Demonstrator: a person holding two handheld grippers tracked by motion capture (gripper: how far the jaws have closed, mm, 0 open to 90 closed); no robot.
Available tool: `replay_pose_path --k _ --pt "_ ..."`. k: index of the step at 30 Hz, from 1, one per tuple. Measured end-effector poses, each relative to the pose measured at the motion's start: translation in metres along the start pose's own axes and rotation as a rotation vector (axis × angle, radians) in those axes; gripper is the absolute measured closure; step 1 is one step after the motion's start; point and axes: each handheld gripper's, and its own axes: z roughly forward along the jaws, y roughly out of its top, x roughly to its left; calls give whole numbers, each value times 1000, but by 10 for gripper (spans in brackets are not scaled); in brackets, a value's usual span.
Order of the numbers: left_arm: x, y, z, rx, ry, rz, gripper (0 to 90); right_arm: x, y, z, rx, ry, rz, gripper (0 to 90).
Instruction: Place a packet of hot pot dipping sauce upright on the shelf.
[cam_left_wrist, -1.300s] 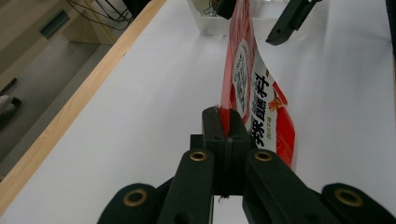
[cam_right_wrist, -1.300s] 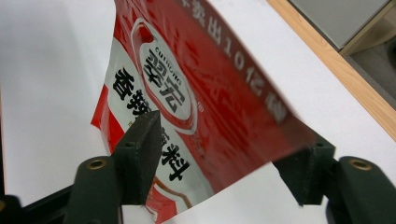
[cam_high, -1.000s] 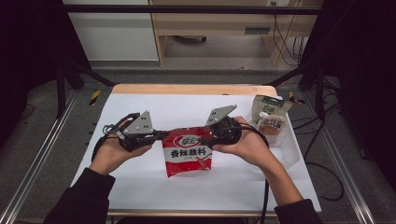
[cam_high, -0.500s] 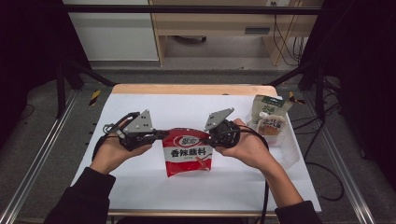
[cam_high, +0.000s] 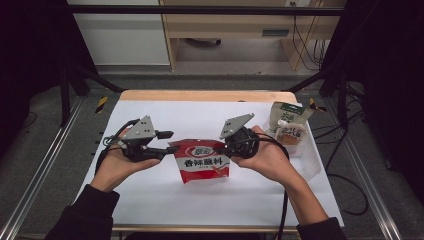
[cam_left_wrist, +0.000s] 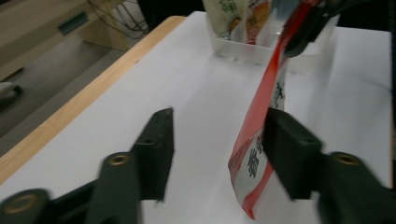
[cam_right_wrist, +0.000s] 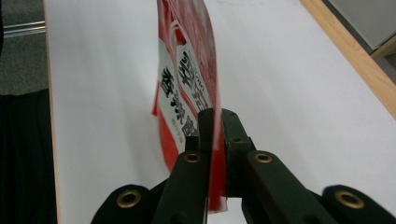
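Red sauce packet (cam_high: 204, 159) held upright at frame centre

Right tongs (cam_high: 226, 147) pinch its edge — left tongs (cam_high: 171, 142), just opening, stand spread around its other edge.

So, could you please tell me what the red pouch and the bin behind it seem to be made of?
The red pouch looks like thin glossy plastic film: it flexes and shows printed lettering. The bin looks like translucent plastic, probably rigid, since its contents show faintly through its wall.
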Motion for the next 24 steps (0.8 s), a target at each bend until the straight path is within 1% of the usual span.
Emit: replay_pose_path --k 1,2,4,7,8,10,12,14,17,19,21,22,24 --pt "-1 -2 0 -9 17 -14 359 0 1 -2 -3 -3 -3 899" --pt "-2 -4 -1 -19 31 -16 307 0 2 -3 -6 -5 -5 899" --pt "-5 -10 -2 -34 47 -31 230 -1 4 -8 -19 -10 -3 899" --pt "-9 -21 -2 -19 76 -54 131 -2 6 -16 -48 -20 14 899" --pt "-11 -26 -2 -17 85 -59 112 -3 7 -19 -55 -24 10 899" --pt "-13 -37 -1 -7 101 -75 94 -4 8 -24 -59 -33 15 899" --pt "-15 -50 0 -3 107 -94 83 -6 8 -30 -61 -38 18 899" --pt "-17 -63 2 14 129 -106 75 -7 8 -36 -64 -43 28 899" --pt "-16 -84 5 23 138 -165 59 -9 6 -44 -69 -48 39 899" --pt "-15 -98 6 20 150 -193 56 -11 5 -49 -71 -55 41 899" --pt "-14 -109 7 52 177 -203 56 -12 4 -56 -76 -60 45 899" --pt "-13 -113 6 54 188 -208 56 -13 3 -61 -80 -65 47 899" --pt "-11 -122 3 56 208 -203 52 -14 2 -70 -86 -79 49 899"
